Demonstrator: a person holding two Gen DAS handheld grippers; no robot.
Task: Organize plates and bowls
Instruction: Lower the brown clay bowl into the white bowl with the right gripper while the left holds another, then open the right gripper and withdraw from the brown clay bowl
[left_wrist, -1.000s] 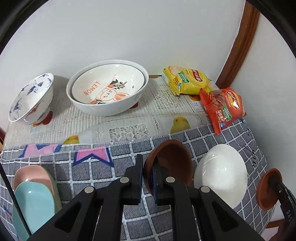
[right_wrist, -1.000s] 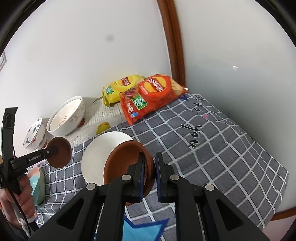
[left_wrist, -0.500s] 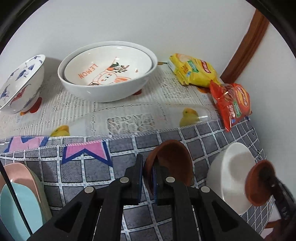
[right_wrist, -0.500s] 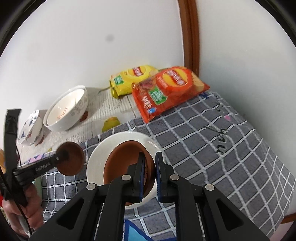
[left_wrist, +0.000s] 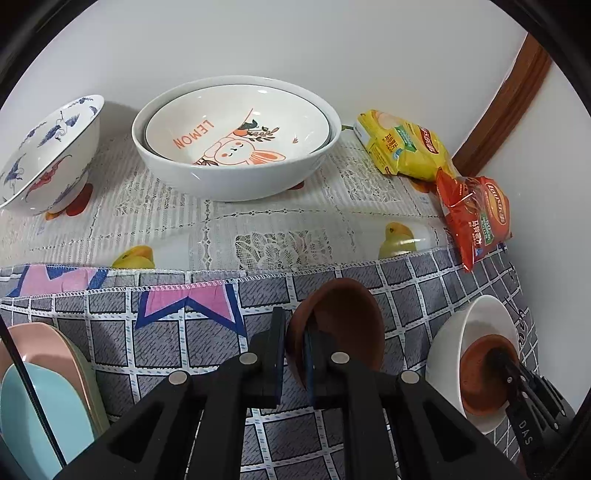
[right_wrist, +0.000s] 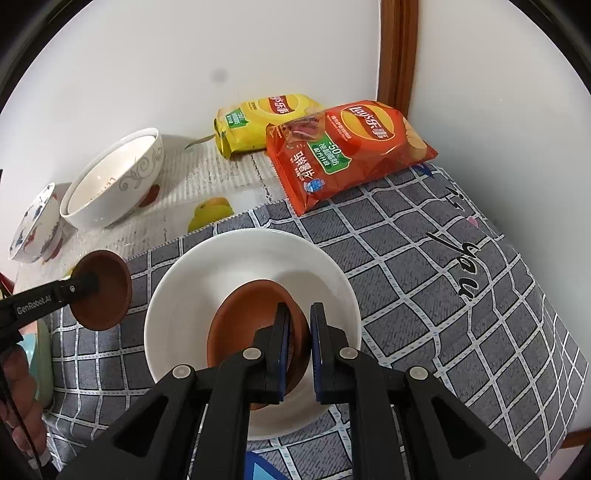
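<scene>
My left gripper (left_wrist: 294, 334) is shut on the rim of a small brown bowl (left_wrist: 343, 325) and holds it above the grey checked cloth; it also shows in the right wrist view (right_wrist: 105, 290). My right gripper (right_wrist: 299, 325) is shut on the rim of a second brown bowl (right_wrist: 247, 317), which sits low inside the white bowl (right_wrist: 192, 295). In the left wrist view that white bowl (left_wrist: 454, 339) stands at the right with the brown bowl (left_wrist: 480, 373) in it.
A large white bowl with a LEMON bowl nested inside (left_wrist: 236, 147) and a blue-patterned bowl (left_wrist: 48, 155) stand at the back. Yellow (left_wrist: 402, 147) and red chip bags (left_wrist: 476, 218) lie back right. Pink and teal plates (left_wrist: 40, 391) are stacked at the front left.
My right gripper lowered its brown bowl into the white bowl. My left gripper moved forward toward the back bowls with its brown bowl.
</scene>
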